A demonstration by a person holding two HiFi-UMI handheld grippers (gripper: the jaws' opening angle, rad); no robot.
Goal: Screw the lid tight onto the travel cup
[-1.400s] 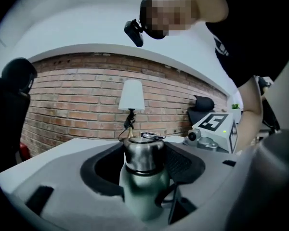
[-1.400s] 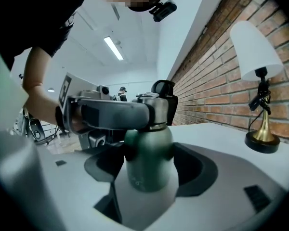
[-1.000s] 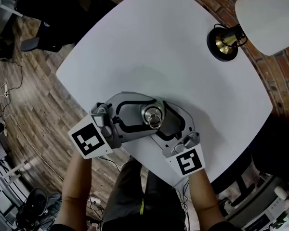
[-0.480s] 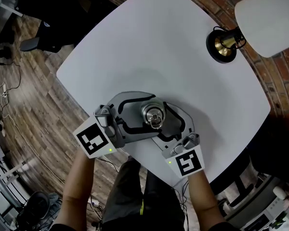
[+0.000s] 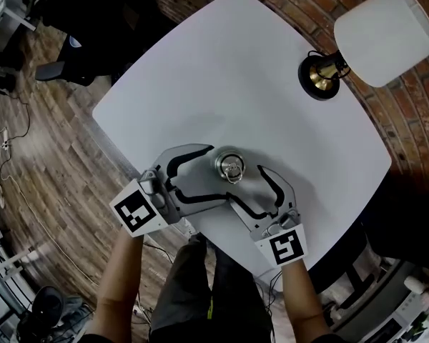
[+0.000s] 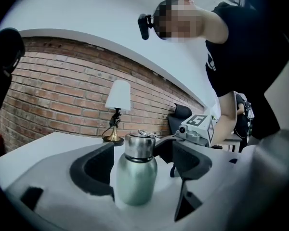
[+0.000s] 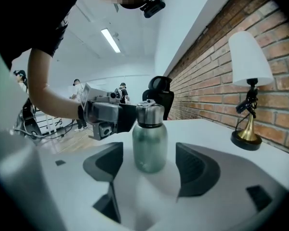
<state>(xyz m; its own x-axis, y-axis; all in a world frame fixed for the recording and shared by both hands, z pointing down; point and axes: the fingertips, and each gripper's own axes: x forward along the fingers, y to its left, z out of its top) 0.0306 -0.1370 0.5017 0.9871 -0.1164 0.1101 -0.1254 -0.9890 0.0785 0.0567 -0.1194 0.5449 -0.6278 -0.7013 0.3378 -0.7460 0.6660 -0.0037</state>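
Both my tongs are let go: left gripper (image 5: 209, 174) has just been opening, right gripper (image 5: 244, 184) spread wide, no pads touching. One travel cup (image 6: 136, 179) stands upright between them on the white table (image 5: 272, 91), lid (image 6: 139, 147) on, contents unseen; one lamp (image 5: 375, 34) beyond

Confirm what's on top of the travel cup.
A steel lid sits on the travel cup, a small ring lying on it. The threads beneath are covered, so tightness can't be seen.
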